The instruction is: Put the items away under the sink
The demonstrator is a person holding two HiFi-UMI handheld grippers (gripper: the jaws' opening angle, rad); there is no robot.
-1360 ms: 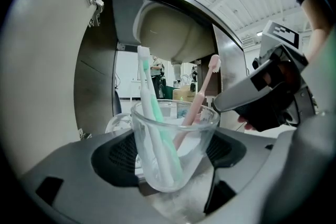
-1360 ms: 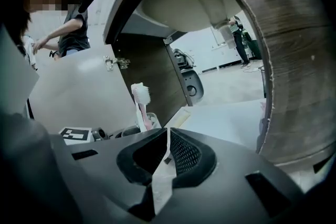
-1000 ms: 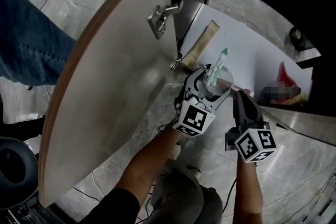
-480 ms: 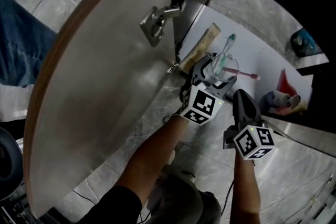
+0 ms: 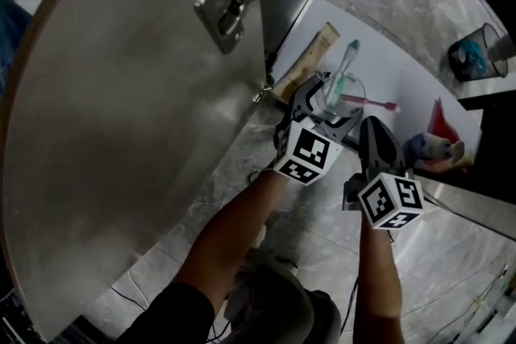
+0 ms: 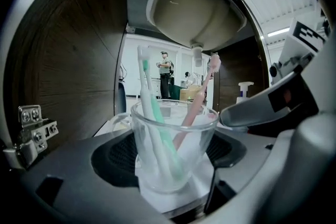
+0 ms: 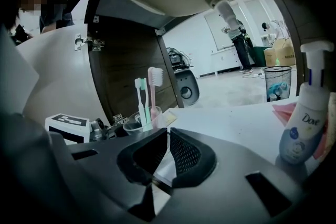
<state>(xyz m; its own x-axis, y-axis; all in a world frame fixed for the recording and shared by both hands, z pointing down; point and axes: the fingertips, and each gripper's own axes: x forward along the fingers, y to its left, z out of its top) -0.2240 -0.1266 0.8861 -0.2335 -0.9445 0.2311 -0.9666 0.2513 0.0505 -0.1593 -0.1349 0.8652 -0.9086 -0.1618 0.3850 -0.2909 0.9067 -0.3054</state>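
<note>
Glass cup [image 6: 173, 144] with toothbrushes [image 6: 157, 107], clamped in my left gripper [image 5: 322, 110], has crossed cabinet floor's [image 5: 403, 76] front edge, near left corner. Set-down next, I judge. Right gripper [image 7: 167, 136] closed, empty.

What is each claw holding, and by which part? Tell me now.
The left claw grips the glass with the toothbrushes by its lower sides. The right claw is shut and holds nothing.
</note>
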